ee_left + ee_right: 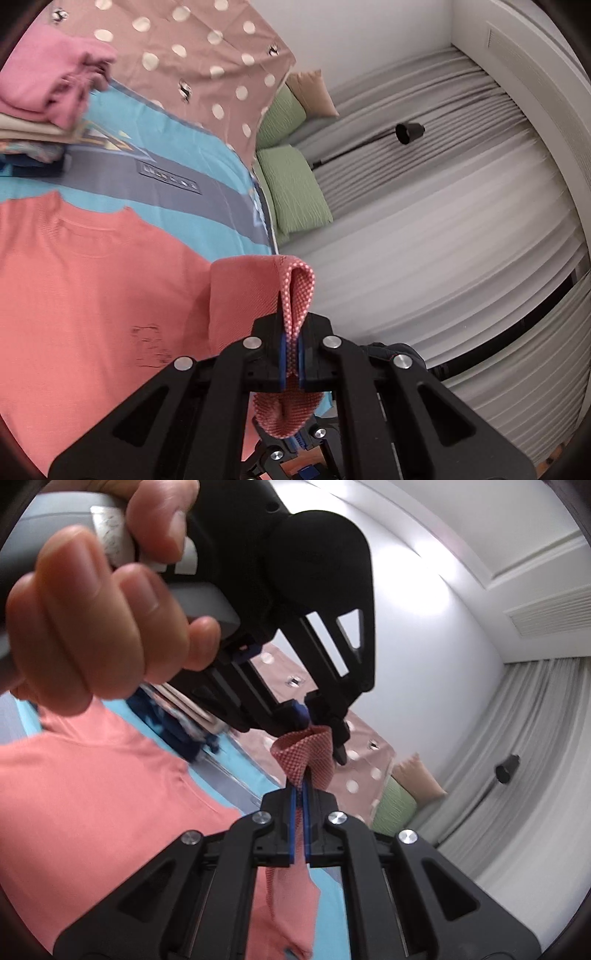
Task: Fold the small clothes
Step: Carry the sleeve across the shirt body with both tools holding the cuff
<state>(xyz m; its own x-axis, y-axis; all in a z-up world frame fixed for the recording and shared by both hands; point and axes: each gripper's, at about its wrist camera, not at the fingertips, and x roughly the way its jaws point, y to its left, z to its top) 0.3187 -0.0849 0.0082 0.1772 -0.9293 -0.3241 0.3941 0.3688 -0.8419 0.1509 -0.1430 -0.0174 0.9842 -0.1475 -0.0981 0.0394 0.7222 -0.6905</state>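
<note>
A coral T-shirt (85,295) lies spread on a blue and grey printed sheet (192,206). My left gripper (291,332) is shut on a lifted edge of the shirt, the fabric bunched between its blue pads. In the right wrist view my right gripper (300,805) is shut on another raised edge of the same shirt (92,812). The left gripper (317,723) and the hand holding it (92,620) are right in front of the right one, gripping the same lifted fold (306,757).
A stack of folded clothes with a pink one on top (48,77) sits at the far left. A brown polka-dot cloth (207,66) lies beyond the sheet. Green cushions (295,192), a black lamp (408,132) and grey curtains (443,221) stand off the bed's edge.
</note>
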